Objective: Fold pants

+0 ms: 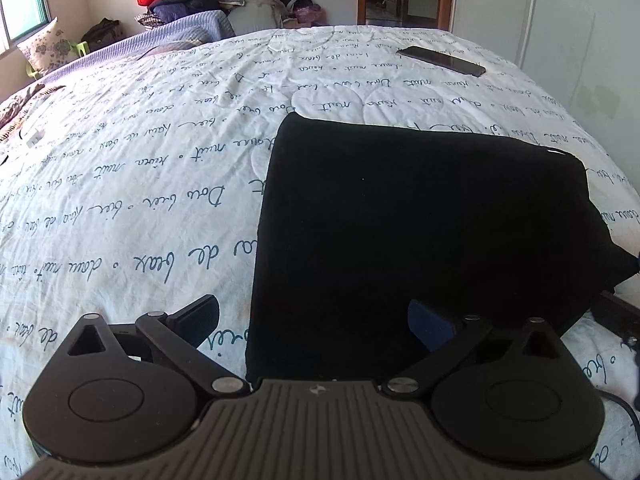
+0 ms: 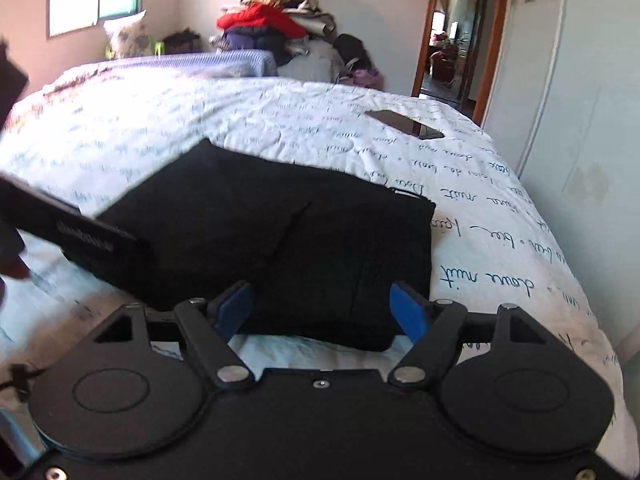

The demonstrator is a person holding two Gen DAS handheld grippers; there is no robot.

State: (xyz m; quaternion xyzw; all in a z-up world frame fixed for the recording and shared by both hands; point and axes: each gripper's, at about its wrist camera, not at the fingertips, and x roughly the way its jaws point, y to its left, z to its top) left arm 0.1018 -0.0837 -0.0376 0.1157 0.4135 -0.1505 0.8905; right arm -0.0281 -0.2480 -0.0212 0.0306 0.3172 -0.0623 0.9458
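the black pants (image 1: 420,220) lie folded into a flat block on the bed (image 1: 140,184), on its white quilt with blue handwriting print, toward the bed's right side and near edge. the phone (image 1: 442,61) lies beyond the pants, well apart, near the far right corner of the bed. left of the pants the quilt runs wide and bare up to the lilac blanket (image 1: 176,34); right of the pants only a narrow strip of quilt shows before the bed's edge and the pale wall.

the left tongs (image 1: 316,322) stand wide, with nothing pressed between them; the pants' near left edge lies below the gap. the right tongs (image 2: 322,306) also stand wide and hold nothing, poised over the pants' near edge, where a strip of quilt shows under them.

only the right wrist view shows the crease lines across the top of the pants and the other tool's dark body (image 2: 80,236) crossing the pants' left corner, blurred. only the left wrist view shows the pants' right corner bulging toward the bed's edge.
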